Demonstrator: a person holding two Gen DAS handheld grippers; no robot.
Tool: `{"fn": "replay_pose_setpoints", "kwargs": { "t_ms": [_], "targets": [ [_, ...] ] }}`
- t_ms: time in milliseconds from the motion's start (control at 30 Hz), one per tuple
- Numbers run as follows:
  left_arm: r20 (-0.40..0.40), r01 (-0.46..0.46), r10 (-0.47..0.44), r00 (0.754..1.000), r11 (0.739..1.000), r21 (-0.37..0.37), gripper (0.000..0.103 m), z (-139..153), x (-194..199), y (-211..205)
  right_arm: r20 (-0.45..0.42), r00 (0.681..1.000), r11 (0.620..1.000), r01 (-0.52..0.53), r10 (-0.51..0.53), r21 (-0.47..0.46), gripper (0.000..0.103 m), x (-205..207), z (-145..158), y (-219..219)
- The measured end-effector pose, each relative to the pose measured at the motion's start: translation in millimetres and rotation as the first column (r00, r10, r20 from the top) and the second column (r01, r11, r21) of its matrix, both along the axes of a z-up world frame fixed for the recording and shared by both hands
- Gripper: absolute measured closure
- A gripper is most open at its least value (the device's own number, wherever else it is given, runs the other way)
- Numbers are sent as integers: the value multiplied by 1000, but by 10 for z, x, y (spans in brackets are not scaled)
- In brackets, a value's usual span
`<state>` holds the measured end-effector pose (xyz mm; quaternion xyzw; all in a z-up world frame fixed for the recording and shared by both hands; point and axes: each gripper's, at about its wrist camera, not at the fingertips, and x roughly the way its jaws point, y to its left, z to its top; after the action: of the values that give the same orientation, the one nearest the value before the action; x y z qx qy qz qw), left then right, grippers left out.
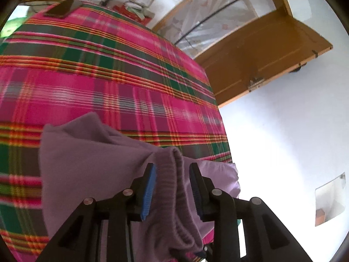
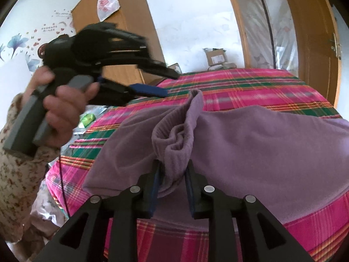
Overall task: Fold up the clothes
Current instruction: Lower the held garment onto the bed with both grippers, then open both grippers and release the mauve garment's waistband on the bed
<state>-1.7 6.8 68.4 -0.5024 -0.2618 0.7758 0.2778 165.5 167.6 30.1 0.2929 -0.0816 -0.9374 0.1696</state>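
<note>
Your left gripper (image 1: 173,170) has the ribbed band of the purple garment (image 1: 87,159) bunched between its blue pads (image 1: 149,192), and the fingers stand fairly narrow around that roll of knit. In the right wrist view the same gripper (image 2: 168,83) shows blurred, up above the bed, gripped by your hand (image 2: 63,107), and there its two fingers look parted with no cloth clearly between them; so you cannot tell for certain whether it truly clamps the band.

Your right gripper (image 2: 172,170) straddles the ribbed cuff (image 2: 174,144), the rib filling the gap between its pads; whether they pinch it or only flank it is unclear.

The garment itself lies spread on the bed, which wears a plaid cover (image 1: 109,65) of pink, green and orange stripes. A dark flat phone-like slab (image 1: 63,8) rests at the far edge of the cover. Beyond the bed stand cardboard boxes (image 2: 214,56) against a white wall, a wooden wardrobe (image 2: 122,32) with a plastic bag (image 2: 106,2) hanging on it, and a wooden door (image 1: 261,54) standing open. Flower stickers (image 2: 17,43) dot the wall at the left.
</note>
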Motion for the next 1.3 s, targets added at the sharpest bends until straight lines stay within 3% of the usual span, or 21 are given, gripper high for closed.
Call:
{"fn": "replay_pose_setpoints", "kwargs": {
  "t_ms": [300,400,433,533,767,800,867,933,1133,1300],
  "targets": [
    [-8,-136,137,991,990,31,71,-82,362,-561,-30,999,1000,24,-25,-14,74,37,56,145],
    [8,-191,191,982,979,72,71,-161,474,-764,-61,997,999,40,-40,-11,51,72,113,198],
    [11,-208,208,978,975,80,71,-192,502,-824,-72,996,999,45,-46,-10,50,84,132,216],
    [35,-244,242,970,965,96,71,-310,582,-925,-103,993,998,61,-61,-8,49,120,188,269],
    [60,-263,258,964,960,97,71,-509,718,-979,-62,997,999,-39,39,7,50,-94,184,144],
    [65,-265,260,963,959,98,71,-533,726,-987,-56,997,998,-54,54,9,50,-126,182,125],
    [69,-275,269,961,957,95,71,-561,755,-1006,-5,998,998,-62,62,-24,65,-210,125,126],
    [65,-282,277,959,956,84,71,-572,772,-1038,27,998,997,-58,60,-47,88,-257,82,136],
    [63,-270,265,962,960,81,71,-596,740,-1012,30,996,996,-80,82,-46,97,-210,116,132],
    [62,-262,258,964,963,62,71,-608,729,-995,27,998,989,-56,61,-140,98,-137,295,301]
  ]
}}
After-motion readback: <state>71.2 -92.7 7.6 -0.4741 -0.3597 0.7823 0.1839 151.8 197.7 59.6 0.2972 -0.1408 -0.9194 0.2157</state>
